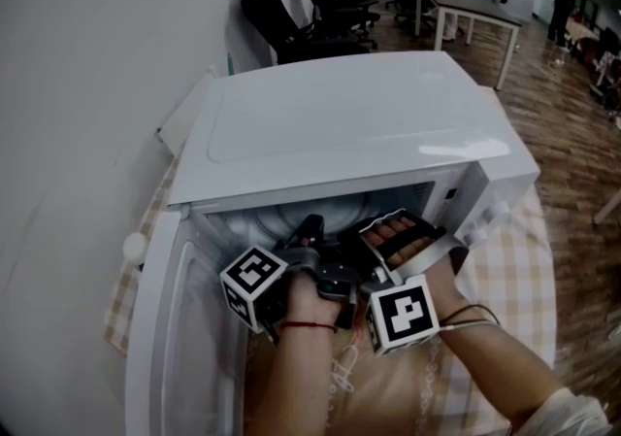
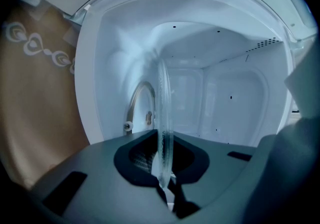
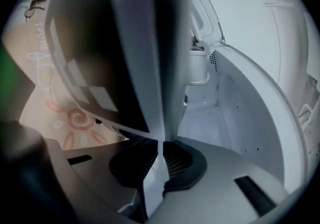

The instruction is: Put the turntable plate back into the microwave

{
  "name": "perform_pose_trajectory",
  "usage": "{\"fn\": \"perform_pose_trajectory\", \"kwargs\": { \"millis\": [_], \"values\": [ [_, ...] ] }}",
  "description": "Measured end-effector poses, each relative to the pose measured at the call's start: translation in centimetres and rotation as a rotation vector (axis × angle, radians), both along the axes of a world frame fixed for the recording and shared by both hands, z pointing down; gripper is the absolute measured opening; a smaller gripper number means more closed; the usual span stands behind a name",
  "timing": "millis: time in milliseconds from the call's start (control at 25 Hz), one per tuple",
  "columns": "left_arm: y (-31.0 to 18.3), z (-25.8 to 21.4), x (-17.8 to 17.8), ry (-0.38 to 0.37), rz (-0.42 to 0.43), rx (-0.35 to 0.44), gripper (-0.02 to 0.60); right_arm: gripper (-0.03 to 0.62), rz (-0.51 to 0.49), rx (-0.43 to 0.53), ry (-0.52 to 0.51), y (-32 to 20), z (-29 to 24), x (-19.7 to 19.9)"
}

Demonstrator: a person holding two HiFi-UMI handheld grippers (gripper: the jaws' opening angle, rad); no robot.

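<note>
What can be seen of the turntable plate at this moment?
The turntable plate looks like clear glass. It shows only edge-on, in the left gripper view, as a thin translucent band with a rounded rim running from the jaws into the white microwave cavity. The left gripper is shut on its near edge, with a pad on each face. Whether its far part rests on anything cannot be told. In the head view the hands and grippers hide it.

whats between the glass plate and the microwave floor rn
The roller ring, lying on the microwave floor beneath the glass plate; the left gripper view shows it.
</note>
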State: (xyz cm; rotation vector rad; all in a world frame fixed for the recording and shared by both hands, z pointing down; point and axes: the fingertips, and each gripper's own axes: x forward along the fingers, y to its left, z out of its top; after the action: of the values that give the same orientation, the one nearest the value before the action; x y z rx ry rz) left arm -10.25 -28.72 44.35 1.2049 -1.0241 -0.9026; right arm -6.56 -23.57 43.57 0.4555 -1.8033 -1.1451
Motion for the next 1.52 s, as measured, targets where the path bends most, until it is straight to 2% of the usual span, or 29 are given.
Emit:
{"fn": "perform_pose_trajectory", "kwargs": {
  "millis": [280, 400, 560, 760, 880, 920, 1040, 1240, 1520],
  "values": [
    [0.2, -0.3, 0.2, -0.031, 0.048, 0.032, 0.022, 0.049, 0.042, -0.027, -0.061, -0.1, -0.5, -0.1],
    [0.8, -0.5, 0.5, -0.053, 0.085, 0.058, 0.043, 0.051, 0.070, -0.040, -0.079, -0.2, -0.3, -0.1],
    [3.2, -0.3, 0.3, -0.158, 0.124, 0.064, 0.101, 0.051, 0.089, -0.056, -0.079, -0.1, 0.1, -0.2],
    [6.0, -0.4, -0.9, -0.297, 0.110, 0.053, 0.101, 0.051, 0.107, -0.077, -0.073, -0.1, 0.7, -0.2],
    [7.1, -0.9, -0.5, -0.370, 0.127, 0.068, 0.091, 0.051, 0.125, -0.138, -0.074, 0.4, 1.4, -0.1],
    [7.3, -1.1, -0.2, -0.388, 0.134, 0.075, 0.091, 0.051, 0.126, -0.132, -0.071, 0.3, 1.5, 0.0],
    [7.6, -1.7, 0.2, -0.423, 0.154, 0.098, 0.091, 0.051, 0.128, -0.078, -0.064, -0.4, 1.7, 0.4],
    [7.6, -3.4, 0.7, -0.485, 0.195, 0.153, 0.091, 0.052, 0.159, -0.088, -0.075, -0.8, 1.7, 0.5],
    [7.9, -4.0, 2.3, -0.541, 0.330, 0.201, 0.091, 0.052, 0.148, -0.095, -0.072, -0.6, 1.7, 0.1]
  ]
}}
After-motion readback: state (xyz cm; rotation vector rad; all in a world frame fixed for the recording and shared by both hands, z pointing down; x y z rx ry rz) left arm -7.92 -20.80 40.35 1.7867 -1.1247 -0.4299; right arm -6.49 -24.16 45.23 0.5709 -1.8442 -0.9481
